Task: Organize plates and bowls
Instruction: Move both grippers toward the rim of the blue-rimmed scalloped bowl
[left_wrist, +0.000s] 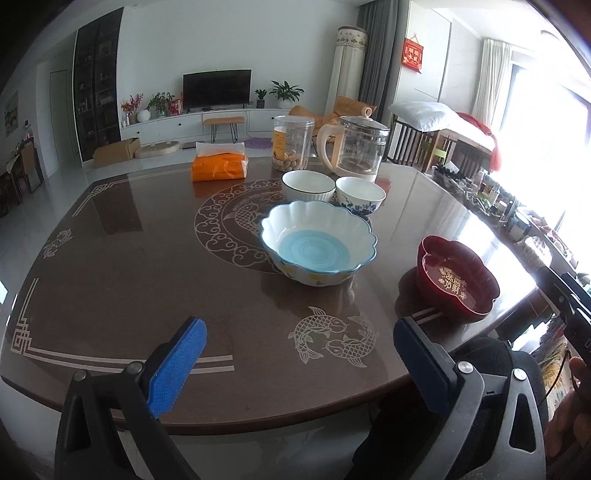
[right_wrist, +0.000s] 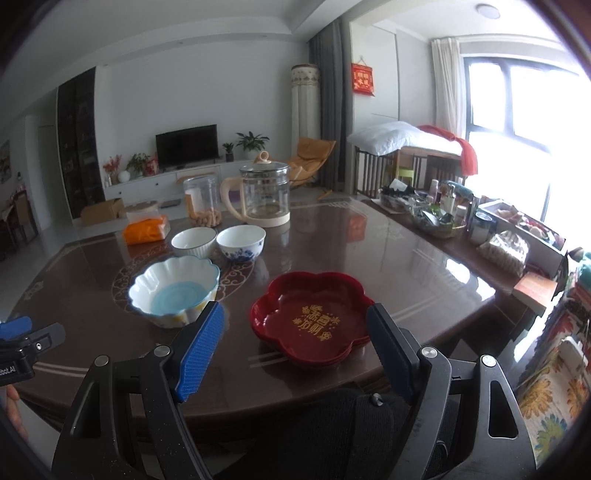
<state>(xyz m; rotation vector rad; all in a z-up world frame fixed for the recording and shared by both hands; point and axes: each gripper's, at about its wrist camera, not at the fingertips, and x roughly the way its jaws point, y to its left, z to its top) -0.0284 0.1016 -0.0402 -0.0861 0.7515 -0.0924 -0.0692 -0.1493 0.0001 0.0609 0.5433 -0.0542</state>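
Note:
A scalloped white bowl with a blue bottom (left_wrist: 318, 246) (right_wrist: 174, 288) stands in the middle of the brown table (left_wrist: 147, 266). Behind it are a plain white bowl (left_wrist: 308, 185) (right_wrist: 194, 240) and a blue-flowered white bowl (left_wrist: 360, 195) (right_wrist: 241, 242). A red flower-shaped dish stack (left_wrist: 457, 282) (right_wrist: 314, 320) sits near the front right edge. My left gripper (left_wrist: 299, 354) is open and empty, held above the table's front edge. My right gripper (right_wrist: 295, 343) is open and empty, just in front of the red dishes.
At the back of the table stand an orange tissue pack (left_wrist: 219, 167), a clear plastic jar (left_wrist: 292, 143) and a glass kettle (left_wrist: 359, 149). Clutter of bottles and boxes (right_wrist: 461, 218) lines the right side. A dark chair back (right_wrist: 332, 432) is below the front edge.

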